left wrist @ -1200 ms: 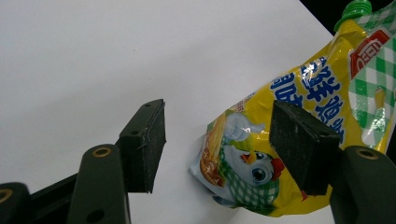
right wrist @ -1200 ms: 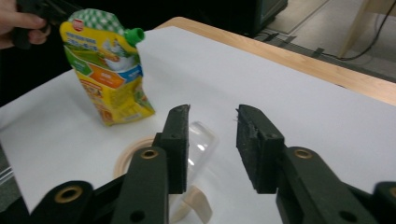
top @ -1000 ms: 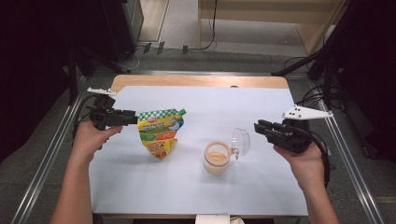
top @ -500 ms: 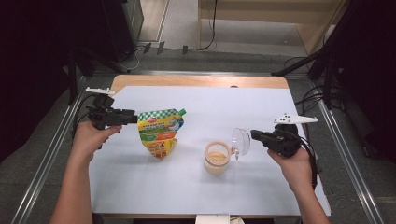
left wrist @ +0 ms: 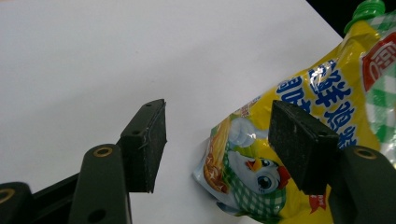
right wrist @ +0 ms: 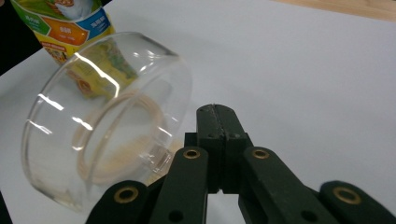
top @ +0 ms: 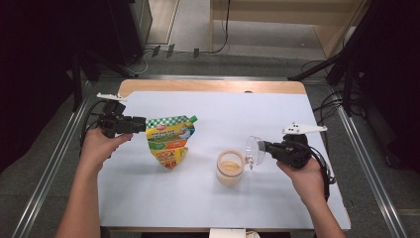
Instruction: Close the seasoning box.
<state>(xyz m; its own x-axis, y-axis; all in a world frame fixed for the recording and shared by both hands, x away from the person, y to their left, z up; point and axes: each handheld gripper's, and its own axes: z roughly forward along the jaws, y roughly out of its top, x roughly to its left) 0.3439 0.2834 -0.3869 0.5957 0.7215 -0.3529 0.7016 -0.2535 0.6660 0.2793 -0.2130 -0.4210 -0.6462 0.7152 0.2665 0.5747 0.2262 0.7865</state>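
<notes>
A yellow-and-green spout pouch (top: 171, 141) with a green cap lies on the white sheet, left of centre. My left gripper (top: 141, 124) is open at the pouch's left edge. In the left gripper view the pouch (left wrist: 243, 154) reaches in between the jaws of that gripper (left wrist: 224, 140). A small jar (top: 230, 168) of beige powder stands at centre right. Its clear lid (top: 254, 151) tilts on edge by the jar's right side. My right gripper (top: 265, 148) is shut at the lid. In the right gripper view the lid (right wrist: 107, 126) sits just left of the closed tips (right wrist: 217, 109), with nothing visible between them.
A white sheet (top: 247, 114) covers the table, with a wooden strip (top: 213, 87) at its far edge. Metal rails (top: 366, 163) run along both sides. Cables and dark stands lie on the floor beyond.
My right gripper has moved left toward the jar and now reaches the tilted lid. The left gripper, the pouch and the jar have stayed in place.
</notes>
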